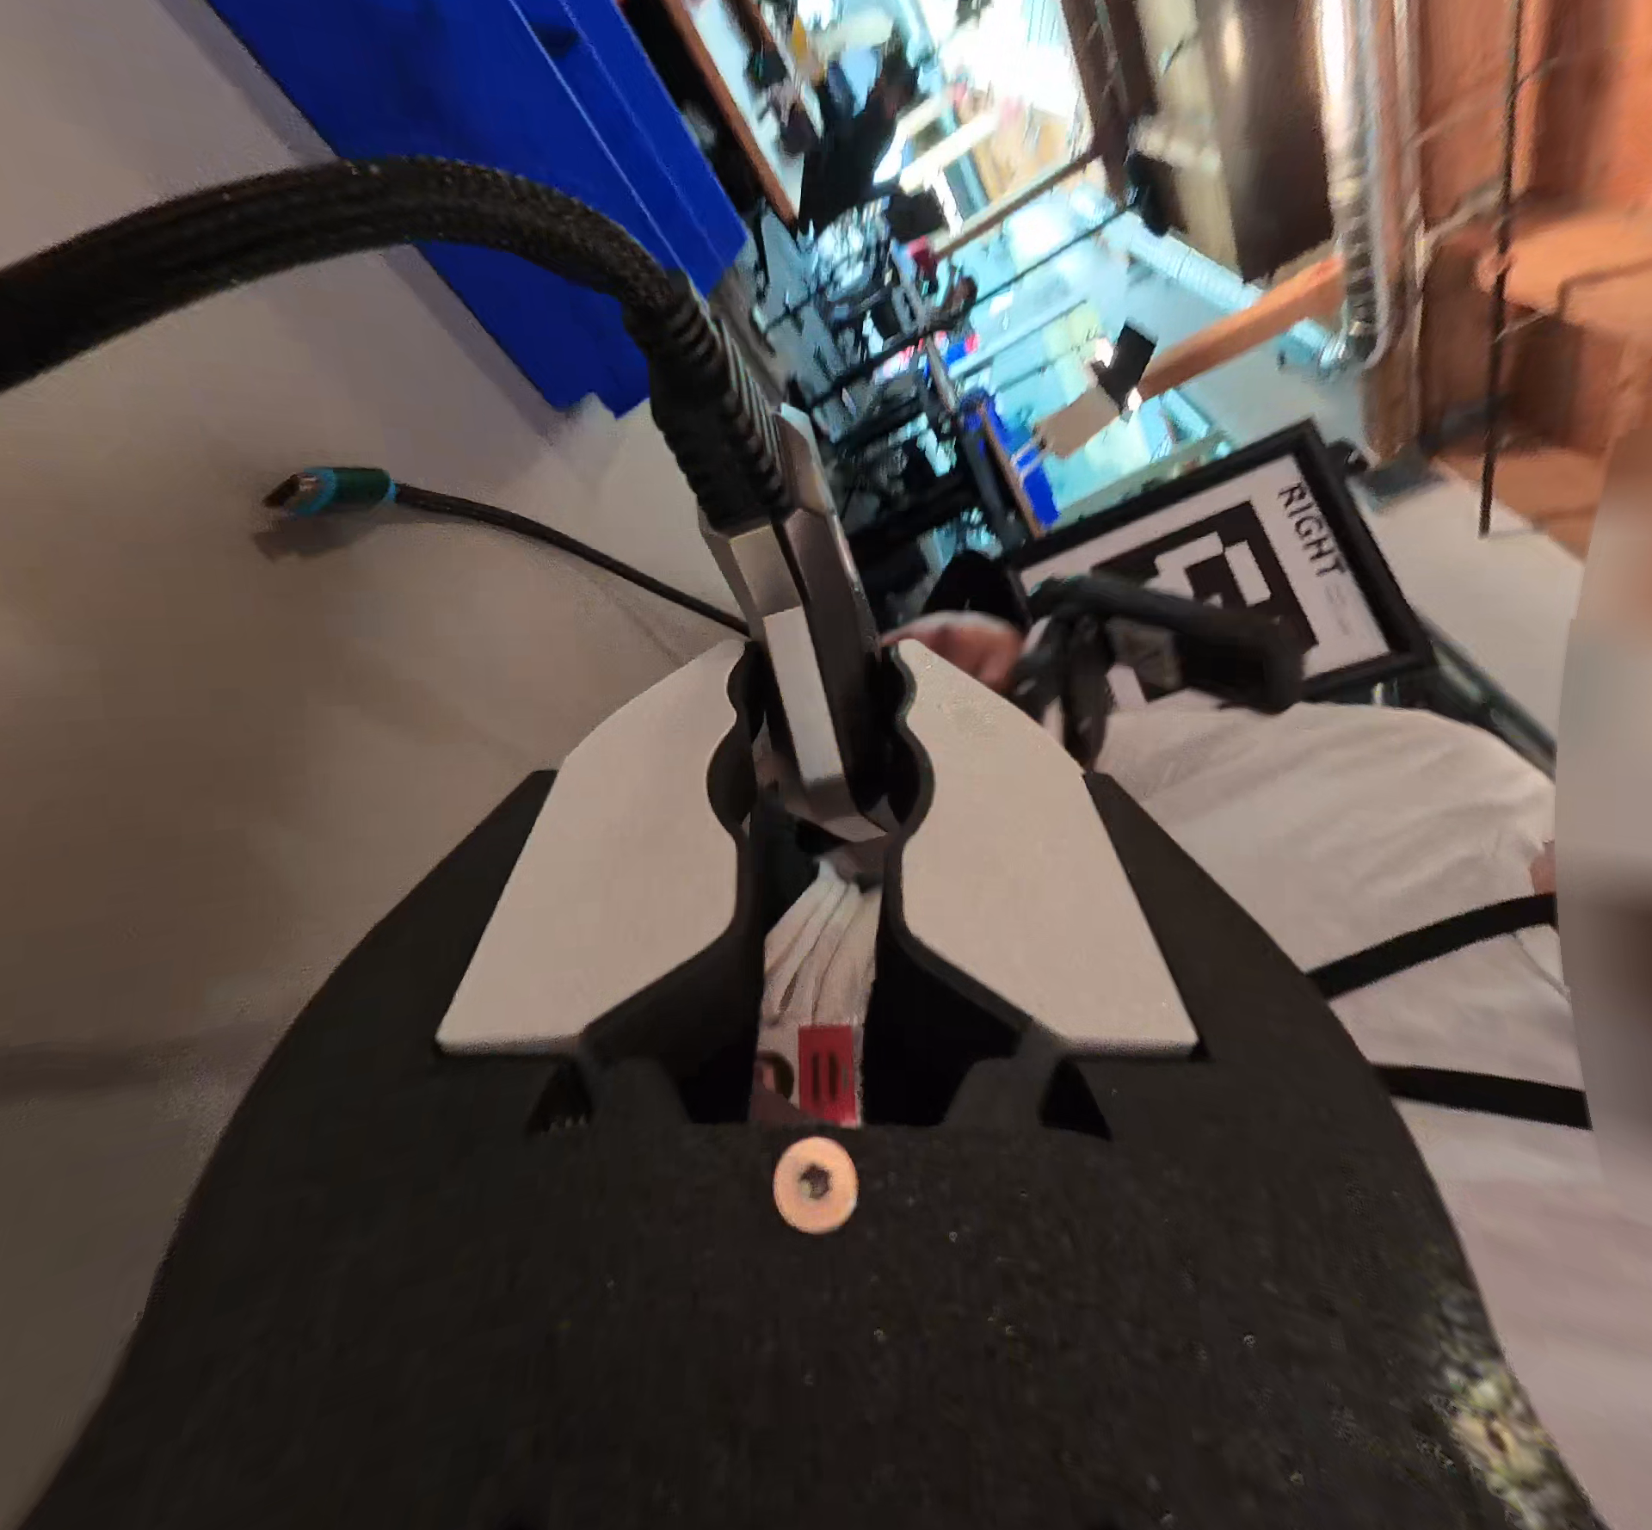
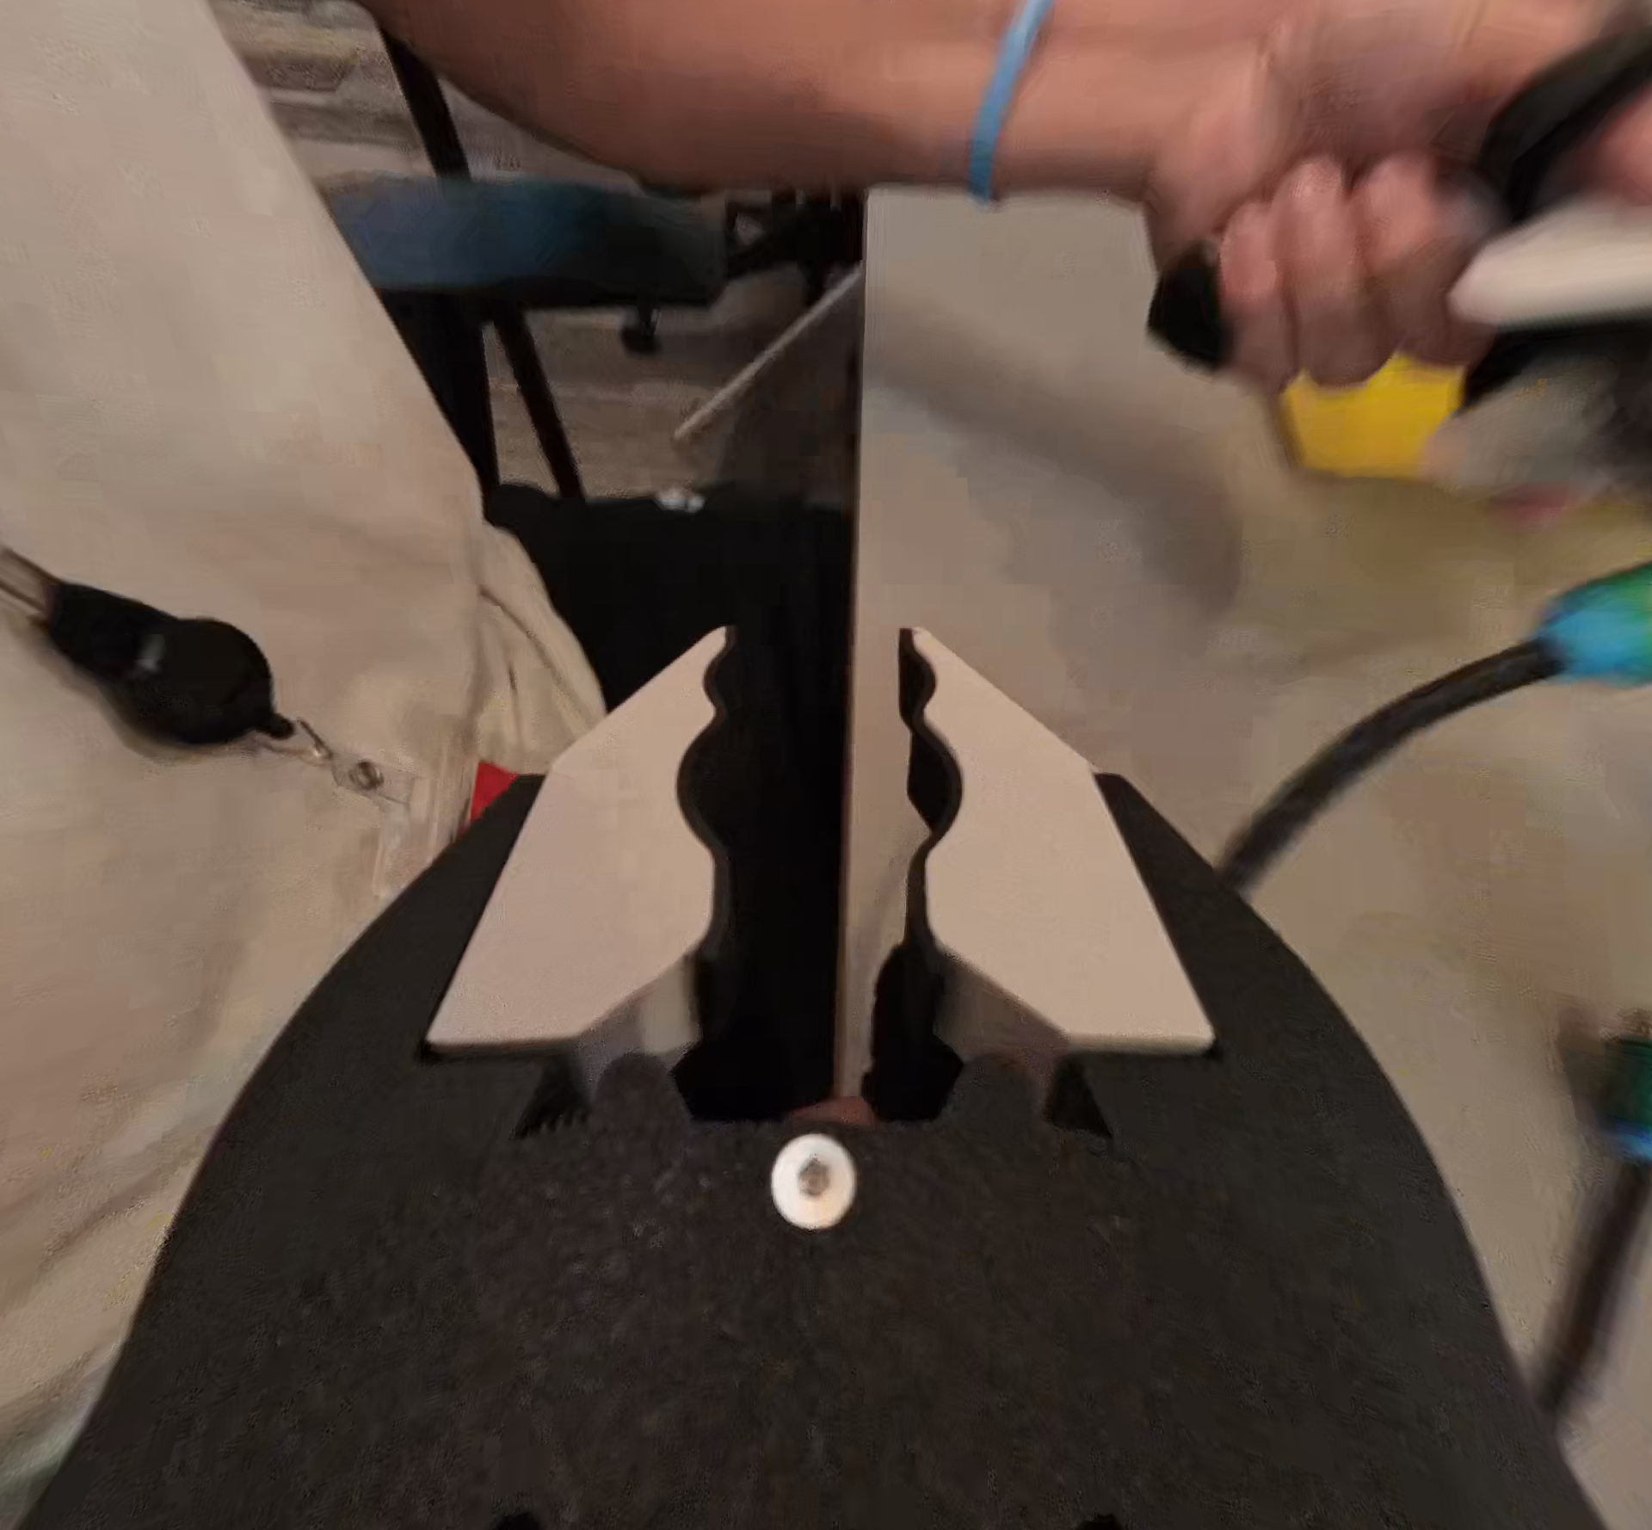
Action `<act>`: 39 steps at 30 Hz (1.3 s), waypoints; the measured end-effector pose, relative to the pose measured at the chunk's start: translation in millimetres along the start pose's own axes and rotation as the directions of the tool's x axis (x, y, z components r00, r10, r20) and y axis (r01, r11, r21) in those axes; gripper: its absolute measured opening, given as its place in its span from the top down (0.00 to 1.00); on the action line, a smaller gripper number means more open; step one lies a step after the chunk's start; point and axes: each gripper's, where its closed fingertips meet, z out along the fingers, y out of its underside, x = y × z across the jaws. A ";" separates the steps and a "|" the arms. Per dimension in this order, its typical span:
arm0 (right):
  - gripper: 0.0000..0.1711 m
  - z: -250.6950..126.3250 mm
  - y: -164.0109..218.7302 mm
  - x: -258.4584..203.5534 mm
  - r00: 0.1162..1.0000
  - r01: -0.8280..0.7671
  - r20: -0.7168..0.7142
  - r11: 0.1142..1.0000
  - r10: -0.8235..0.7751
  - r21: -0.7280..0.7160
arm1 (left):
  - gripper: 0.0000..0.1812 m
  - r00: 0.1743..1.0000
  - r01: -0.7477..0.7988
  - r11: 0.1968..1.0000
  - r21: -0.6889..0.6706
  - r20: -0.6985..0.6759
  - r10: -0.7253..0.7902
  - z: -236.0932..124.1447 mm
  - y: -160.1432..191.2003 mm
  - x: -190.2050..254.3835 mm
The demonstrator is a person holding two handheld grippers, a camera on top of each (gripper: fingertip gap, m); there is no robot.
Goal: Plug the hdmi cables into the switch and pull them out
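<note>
A: State the left gripper (image 1: 821,682) condition.
B: Jaws narrow, clamped on a flat grey-and-black device, apparently the HDMI switch (image 1: 809,620), held edge-on and lifted off the white table (image 1: 268,727). A thick black braided cable (image 1: 375,209) enters the device's far end.
A: Location of the second cable?
B: A thin black cable with a teal-collared HDMI plug (image 1: 331,490) lies loose on the table, left of the held device, near a blue bin (image 1: 429,57).
A: State the right gripper (image 2: 815,656) condition.
B: Jaws apart, nothing between them; the table edge runs through the gap behind. The teal plug's cable (image 2: 1394,736) lies to its right, apart from the fingers (image 2: 617,870). Image is blurred
</note>
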 end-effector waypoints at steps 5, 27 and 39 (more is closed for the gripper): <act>0.77 -91.2 -68.5 96.5 0.750 0.387 -0.555 0.920 -0.358 -0.071 | 0.86 0.997 0.030 0.984 -0.173 -0.058 -0.041 -6.6 -10.7 12.2; 0.68 -43.4 -3.7 178.5 0.942 -0.032 -0.325 0.989 0.078 0.145 | 0.87 0.977 -0.075 0.909 -0.409 -0.212 -0.014 -18.9 15.8 18.0; 0.85 -12.2 -33.7 168.1 0.616 -0.781 0.302 0.511 0.728 0.360 | 0.87 0.984 -0.176 0.599 -0.781 -0.142 0.105 -4.3 18.8 9.2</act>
